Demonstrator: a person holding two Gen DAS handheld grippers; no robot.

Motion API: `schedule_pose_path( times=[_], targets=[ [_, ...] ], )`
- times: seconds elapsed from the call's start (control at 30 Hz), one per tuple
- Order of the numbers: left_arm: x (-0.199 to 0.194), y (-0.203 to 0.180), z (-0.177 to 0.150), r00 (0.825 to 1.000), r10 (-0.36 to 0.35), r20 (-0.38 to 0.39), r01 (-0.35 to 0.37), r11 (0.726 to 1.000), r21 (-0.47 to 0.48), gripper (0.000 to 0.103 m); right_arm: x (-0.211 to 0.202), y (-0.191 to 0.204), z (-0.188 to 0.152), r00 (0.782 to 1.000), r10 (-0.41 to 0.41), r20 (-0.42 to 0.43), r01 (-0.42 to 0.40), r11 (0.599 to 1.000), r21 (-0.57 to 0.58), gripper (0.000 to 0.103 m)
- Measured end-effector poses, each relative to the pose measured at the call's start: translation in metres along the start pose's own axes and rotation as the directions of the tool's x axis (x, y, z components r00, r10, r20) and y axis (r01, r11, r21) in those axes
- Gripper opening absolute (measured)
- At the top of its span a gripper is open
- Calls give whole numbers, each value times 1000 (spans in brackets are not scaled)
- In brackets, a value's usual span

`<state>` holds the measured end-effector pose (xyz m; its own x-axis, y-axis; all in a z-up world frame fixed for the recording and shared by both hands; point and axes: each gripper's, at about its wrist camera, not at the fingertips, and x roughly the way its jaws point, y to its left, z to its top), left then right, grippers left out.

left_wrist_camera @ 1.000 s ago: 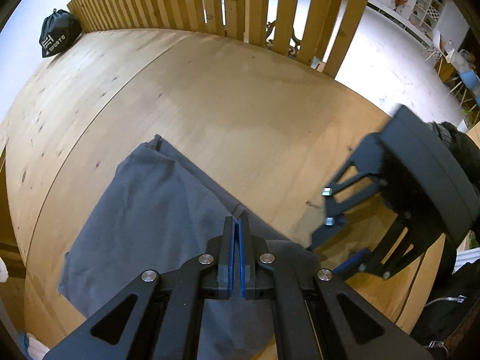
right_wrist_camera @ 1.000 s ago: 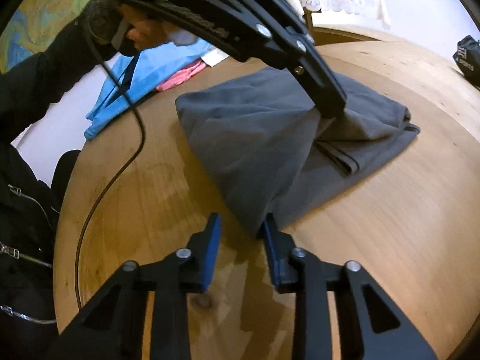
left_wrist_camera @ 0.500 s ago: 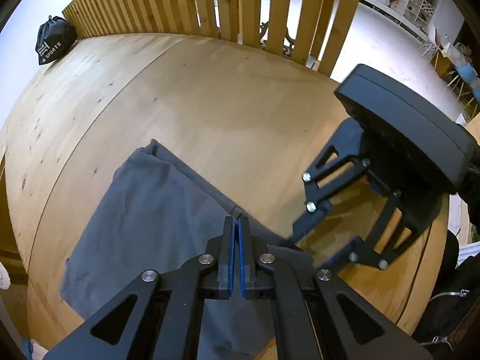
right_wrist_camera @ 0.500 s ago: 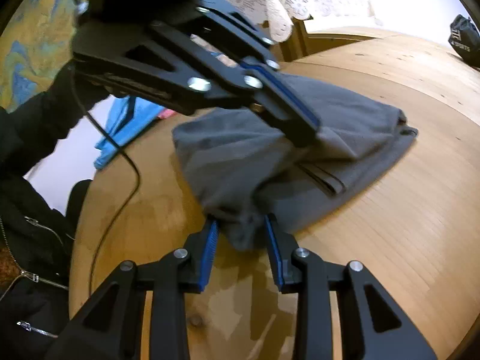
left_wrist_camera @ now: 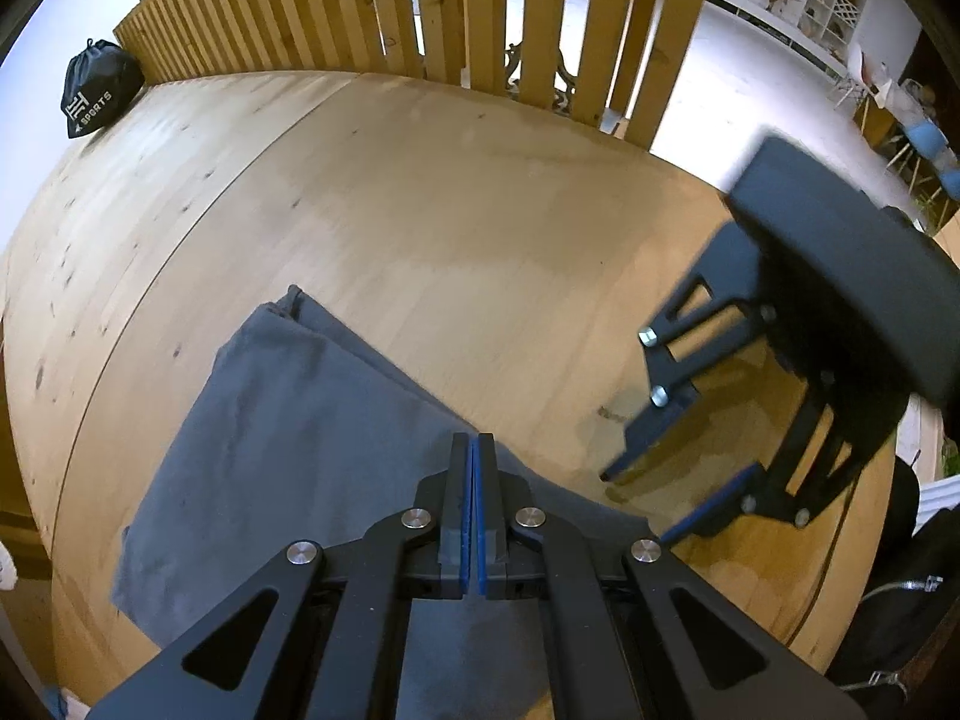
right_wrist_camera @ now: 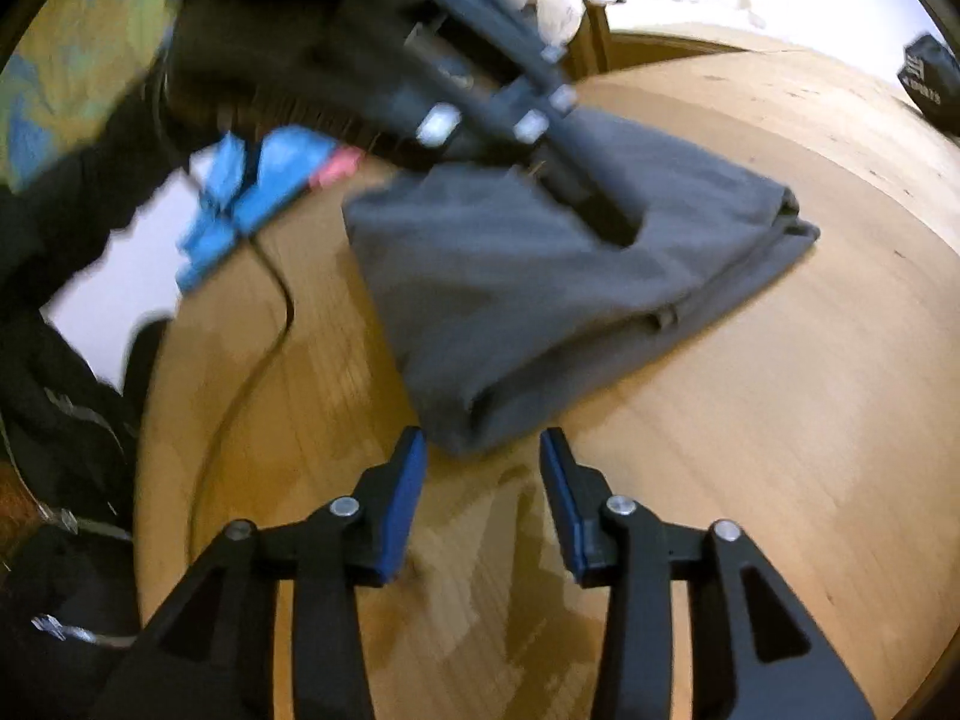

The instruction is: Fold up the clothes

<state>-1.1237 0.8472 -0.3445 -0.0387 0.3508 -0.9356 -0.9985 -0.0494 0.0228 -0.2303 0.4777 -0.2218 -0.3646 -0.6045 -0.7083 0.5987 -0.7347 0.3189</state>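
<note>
The grey cotton garment [right_wrist_camera: 540, 294] lies folded into a compact, layered rectangle near the middle of the round wooden worktop [left_wrist_camera: 420, 228] — most of the folding looks done. The left tool [left_wrist_camera: 474, 501] is shut tight, hovering above the cloth, holding nothing visible. The right tool [right_wrist_camera: 483, 468] has just been opening, its jaws apart with the near corner lying loose just ahead of them. Blue and pink clothes [right_wrist_camera: 264, 180] at the far left edge probably wait their turn.

Far ahead of the left jaws and off to their left we see a black sports bag [left_wrist_camera: 96, 97] on the wooden tabletop [left_wrist_camera: 420, 210], beside a slatted wooden fence [left_wrist_camera: 336, 12]. Blue and pink cloths [right_wrist_camera: 264, 180] lie beyond the right jaws, leftward.
</note>
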Motion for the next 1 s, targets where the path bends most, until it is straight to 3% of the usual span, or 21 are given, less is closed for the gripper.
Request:
schedule_pose_path(
  times=[0.1,0.17,0.27,0.37,0.5,0.57,0.63,0.7,0.77,0.87,0.9,1.0],
  targets=[
    [-11,1,-17,1000,30,7,-30,1000,-6,0,8,-3,6,998,51,34,-52,998,32,46],
    [-20,5,-38,998,59,8,-59,998,-20,0,20,5,1,998,11,-56,-11,1000,-5,36],
    [-36,19,-80,996,91,18,-90,993,-80,1,13,22,-12,989,-67,-131,58,996,-73,36],
    [-45,35,-136,996,88,19,-83,981,-176,1,-10,28,-7,982,-175,-78,170,983,-71,36],
    [-48,51,-188,997,62,48,-46,959,-280,1,-15,31,32,971,-231,58,232,972,-20,36],
    [-42,57,-198,997,39,71,-15,951,-309,4,8,18,33,964,-263,-36,264,965,13,36],
    [-27,62,-211,998,57,39,-42,949,-312,5,31,6,35,948,-290,-130,297,954,43,35],
    [-31,66,-224,996,27,86,2,948,-319,4,28,9,26,940,-311,-141,317,948,18,35],
    [-47,69,-230,993,48,106,-11,947,-320,4,15,11,27,932,-325,-160,333,943,24,35],
    [-65,79,-225,983,89,163,-33,946,-321,4,0,14,39,924,-366,-114,372,928,30,35],
    [-71,82,-224,978,103,181,-40,946,-322,4,-3,11,48,930,-360,-79,365,929,55,35],
    [-58,89,-209,979,86,184,-31,958,-284,6,22,11,59,913,-387,-133,395,918,37,35]
  ],
)
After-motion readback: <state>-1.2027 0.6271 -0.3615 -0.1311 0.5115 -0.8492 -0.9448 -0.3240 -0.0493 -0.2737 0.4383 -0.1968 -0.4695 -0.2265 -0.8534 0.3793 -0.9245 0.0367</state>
